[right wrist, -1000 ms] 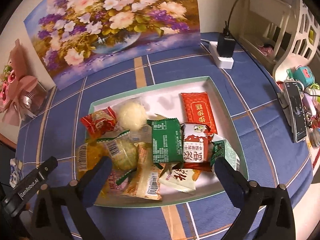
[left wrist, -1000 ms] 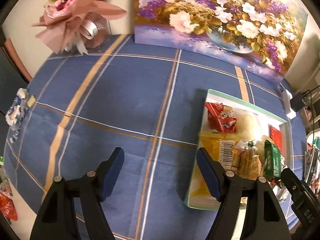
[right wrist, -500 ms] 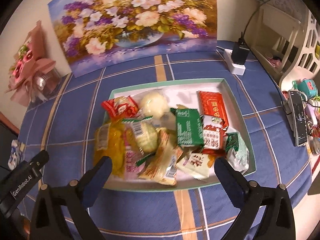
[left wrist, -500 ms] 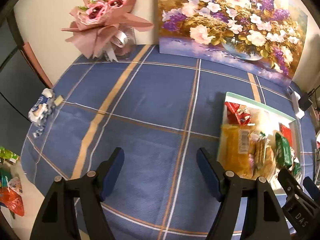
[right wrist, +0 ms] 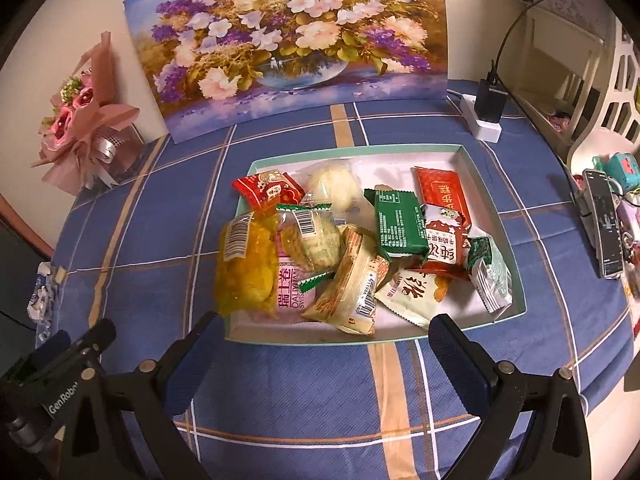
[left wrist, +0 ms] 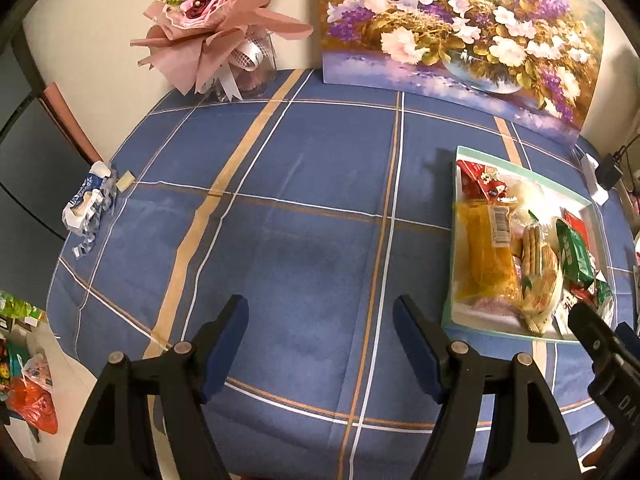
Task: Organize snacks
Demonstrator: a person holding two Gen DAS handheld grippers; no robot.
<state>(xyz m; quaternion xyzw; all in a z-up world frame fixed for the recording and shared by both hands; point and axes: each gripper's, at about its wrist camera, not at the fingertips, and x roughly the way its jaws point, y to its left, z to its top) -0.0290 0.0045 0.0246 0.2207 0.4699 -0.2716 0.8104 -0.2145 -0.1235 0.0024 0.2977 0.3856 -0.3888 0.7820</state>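
Note:
A shallow white box with a mint-green rim (right wrist: 492, 188) sits on the blue plaid tablecloth and holds several wrapped snacks: a yellow pack (right wrist: 244, 272), a red pack (right wrist: 270, 192), a green pack (right wrist: 398, 226), a round white bun (right wrist: 334, 190). The box also shows at the right of the left wrist view (left wrist: 456, 240). My right gripper (right wrist: 326, 334) is open and empty, above the cloth just in front of the box. My left gripper (left wrist: 320, 340) is open and empty over bare cloth left of the box.
A flower painting (right wrist: 296, 40) leans on the wall behind the box. A pink bouquet (left wrist: 216, 28) stands at the back left. A crumpled blue-white wrapper (left wrist: 86, 204) lies at the left table edge. A power strip with charger (right wrist: 486, 112) and a phone (right wrist: 604, 228) lie to the right.
Both grippers have pulled back and risen away from the box, so more of the table and wall shows. Both stay open and empty.

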